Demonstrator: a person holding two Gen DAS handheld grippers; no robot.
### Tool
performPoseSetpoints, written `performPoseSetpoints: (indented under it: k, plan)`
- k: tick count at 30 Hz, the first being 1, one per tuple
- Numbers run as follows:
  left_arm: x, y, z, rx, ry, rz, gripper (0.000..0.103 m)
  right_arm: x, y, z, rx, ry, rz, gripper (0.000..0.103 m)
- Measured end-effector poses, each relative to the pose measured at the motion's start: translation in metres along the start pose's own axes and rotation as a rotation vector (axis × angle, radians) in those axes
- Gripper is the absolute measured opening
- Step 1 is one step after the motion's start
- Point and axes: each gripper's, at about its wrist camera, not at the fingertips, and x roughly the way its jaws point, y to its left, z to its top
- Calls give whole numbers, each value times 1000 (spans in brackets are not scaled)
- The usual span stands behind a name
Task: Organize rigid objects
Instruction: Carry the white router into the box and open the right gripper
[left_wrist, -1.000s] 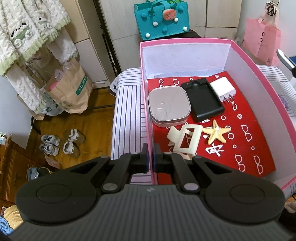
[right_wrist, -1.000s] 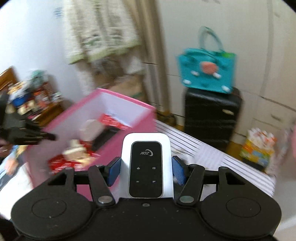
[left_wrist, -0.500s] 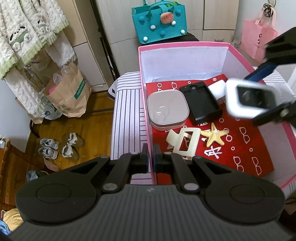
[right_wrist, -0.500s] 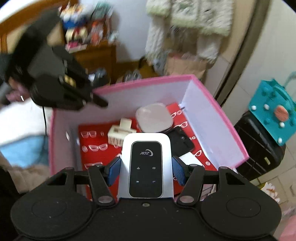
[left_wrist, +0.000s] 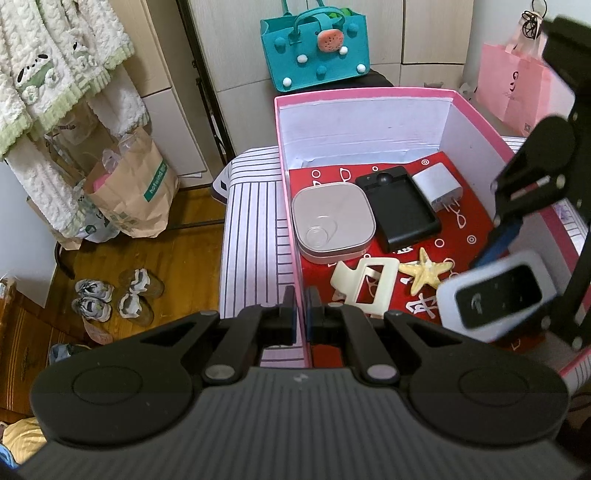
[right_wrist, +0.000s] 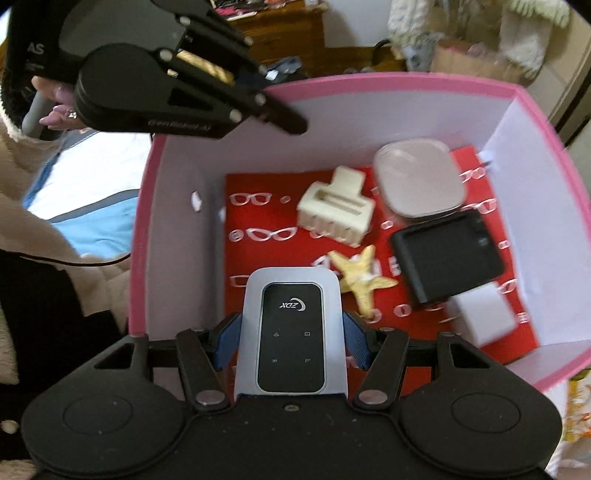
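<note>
The right tongs (right_wrist: 291, 336) pinch a white pocket router (right_wrist: 291, 332) by its long edges, hovering inside the pink box (right_wrist: 391, 79) over its red liner, just beside the starfish (right_wrist: 360, 282). The left tongs (left_wrist: 301, 319) are pressed together on the box's wall (left_wrist: 291, 236), steadying it. Risk – letting go from this height could drop the router onto the starfish or knock the cream hair claw (right_wrist: 334, 210), since free liner near the starfish is scarce. The liner directly under the router is hidden, and the white charger (right_wrist: 484, 317) beyond the starfish is blurred – its edges are hard to place
</note>
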Motion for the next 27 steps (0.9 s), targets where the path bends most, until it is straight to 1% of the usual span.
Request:
performPoseSetpoints:
  k: [4, 6, 13, 15, 17, 19, 21, 27]
  plan:
    - [0, 0, 0, -3, -2, -1, 4, 14, -3, 1, 8, 47, -32, 65]
    - [0, 0, 0, -5, -2, -2, 4, 16, -5, 2, 12, 54, -58, 65]
    - [-1, -1, 0, -5, -2, -3, 4, 15, -5, 5, -15, 65, -233, 64]
    - [-1, 0, 0, -6, -3, -4, 4, 15, 1, 4, -53, 64, -313, 71]
    - [-1, 0, 0, -6, -2, -4, 4, 10, 5, 2, -58, 53, -362, 72]
    - [-1, 0, -1, -8, -2, -4, 4, -2, 9, -3, -37, 1, -395, 73]
    - [-2, 0, -1, -9, -3, -4, 4, -22, 11, -10, 1, -76, -418, 73]
    - [-2, 1, -2, 1, -6, 0, 4, -89, 15, -50, 171, -354, -490, 75]
